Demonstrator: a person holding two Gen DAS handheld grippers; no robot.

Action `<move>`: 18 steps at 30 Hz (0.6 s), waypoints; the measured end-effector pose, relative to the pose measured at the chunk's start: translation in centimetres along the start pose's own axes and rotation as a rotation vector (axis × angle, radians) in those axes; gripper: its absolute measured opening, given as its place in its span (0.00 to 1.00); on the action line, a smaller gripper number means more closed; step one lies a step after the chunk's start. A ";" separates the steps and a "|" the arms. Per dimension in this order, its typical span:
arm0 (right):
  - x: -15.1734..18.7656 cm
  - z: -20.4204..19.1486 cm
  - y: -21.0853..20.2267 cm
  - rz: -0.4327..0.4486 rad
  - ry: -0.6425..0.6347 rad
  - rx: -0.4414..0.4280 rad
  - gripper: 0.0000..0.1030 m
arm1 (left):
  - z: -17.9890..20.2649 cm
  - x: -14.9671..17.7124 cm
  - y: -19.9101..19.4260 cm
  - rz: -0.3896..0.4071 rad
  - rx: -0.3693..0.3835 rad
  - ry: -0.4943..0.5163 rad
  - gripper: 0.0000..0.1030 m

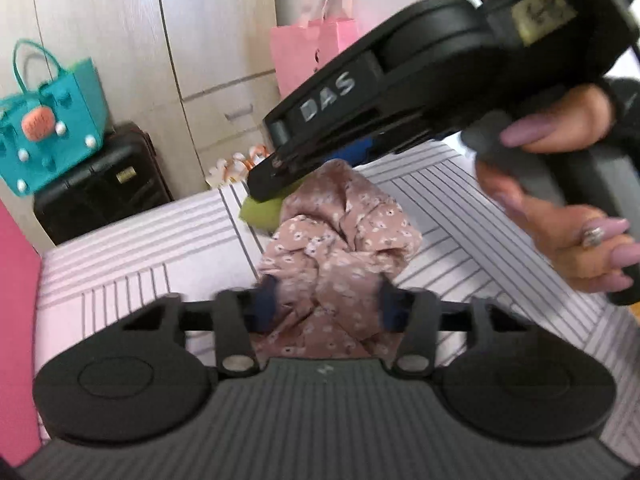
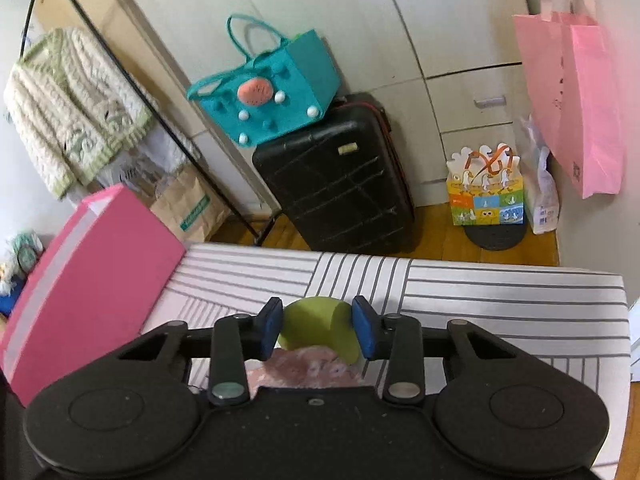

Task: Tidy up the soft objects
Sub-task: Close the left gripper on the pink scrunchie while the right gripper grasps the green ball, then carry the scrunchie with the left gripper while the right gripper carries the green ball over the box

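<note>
Below both my grippers lies the grey-striped white bed cover (image 2: 500, 300). On it, between my left gripper's (image 1: 326, 304) part-open fingers, bunches the dusty-pink floral fabric garment (image 1: 340, 240) — whether the pads grip it, I cannot tell. My right gripper (image 2: 318, 330) stands part-open around the lime-green soft piece (image 2: 316, 326), just beyond the garment — contact unclear.

The raised letters "DAS" stand on the side of the black plastic right gripper (image 1: 276, 168), seen from the left wrist camera; a worn, yellowish label further up its body (image 1: 544, 12) carries marks too blurred to read; the brown paper bag (image 2: 188, 208) bears a green printed strip, its lettering too small to tell.
</note>
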State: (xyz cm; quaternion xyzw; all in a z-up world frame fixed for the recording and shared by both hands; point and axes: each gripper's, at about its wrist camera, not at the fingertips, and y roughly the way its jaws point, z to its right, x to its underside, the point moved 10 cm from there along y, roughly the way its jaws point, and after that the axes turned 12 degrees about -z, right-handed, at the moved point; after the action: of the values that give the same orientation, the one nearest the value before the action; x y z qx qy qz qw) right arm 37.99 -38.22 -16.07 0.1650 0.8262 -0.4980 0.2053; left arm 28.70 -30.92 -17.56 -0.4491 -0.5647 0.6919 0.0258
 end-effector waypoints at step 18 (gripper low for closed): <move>1.3 0.8 -5.1 0.124 0.034 0.096 0.42 | 1.1 2.5 -7.1 0.116 0.163 0.015 0.12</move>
State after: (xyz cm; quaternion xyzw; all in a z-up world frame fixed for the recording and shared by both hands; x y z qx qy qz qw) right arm 34.57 -41.12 -13.25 0.2340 0.7930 -0.5204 0.2134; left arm 23.10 -27.85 -13.38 -0.4826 -0.4794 0.7325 0.0264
